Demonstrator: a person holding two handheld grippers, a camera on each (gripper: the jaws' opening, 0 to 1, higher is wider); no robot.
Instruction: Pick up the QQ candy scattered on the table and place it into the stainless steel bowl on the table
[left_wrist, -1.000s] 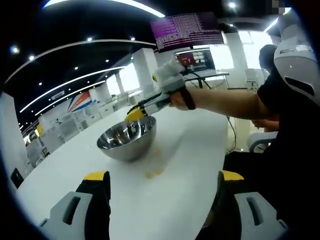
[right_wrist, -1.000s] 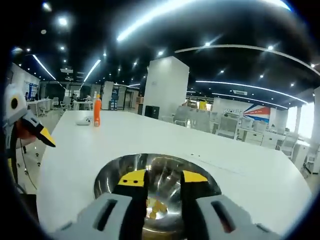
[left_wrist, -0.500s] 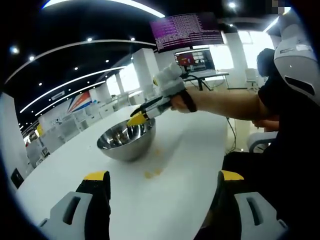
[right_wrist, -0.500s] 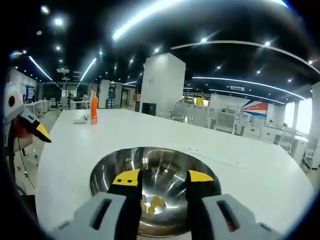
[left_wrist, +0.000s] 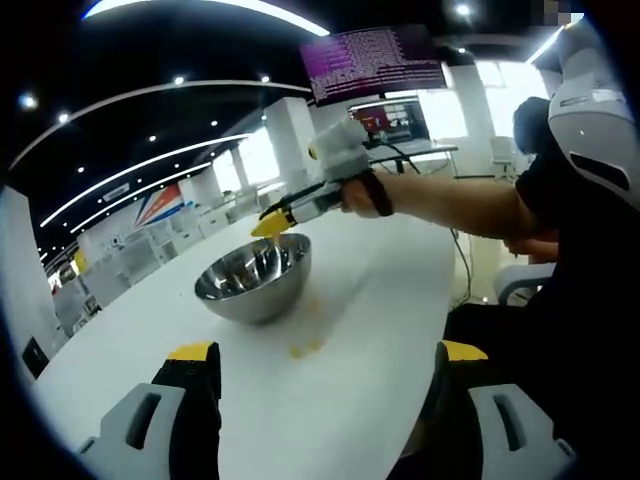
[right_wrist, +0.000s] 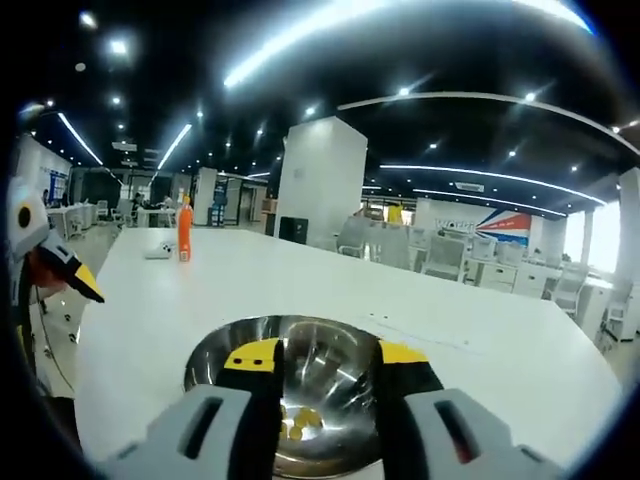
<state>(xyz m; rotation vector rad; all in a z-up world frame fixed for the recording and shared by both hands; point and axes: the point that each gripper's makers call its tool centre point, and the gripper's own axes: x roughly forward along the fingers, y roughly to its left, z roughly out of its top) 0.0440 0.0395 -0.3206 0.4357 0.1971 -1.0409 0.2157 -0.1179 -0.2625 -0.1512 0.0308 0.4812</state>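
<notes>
Steel bowl (left_wrist: 253, 277) on white tabletop (left_wrist: 380, 300); yellow candies (right_wrist: 300, 424) lie inside it, more candy (left_wrist: 306, 347) on the tabletop just beside it. Right gripper (right_wrist: 323, 352) above the bowl, fingers apart, empty. Left gripper (left_wrist: 320, 352) well back from the bowl, fingers wide. Orange bottle (right_wrist: 184, 228) far beyond; its label unreadable

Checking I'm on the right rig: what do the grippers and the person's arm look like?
Both grippers have grey bodies with black jaws tipped yellow: left gripper, right gripper. From the left gripper view, the right gripper has a white body, a black strap around the hand, and a black short sleeve.
</notes>
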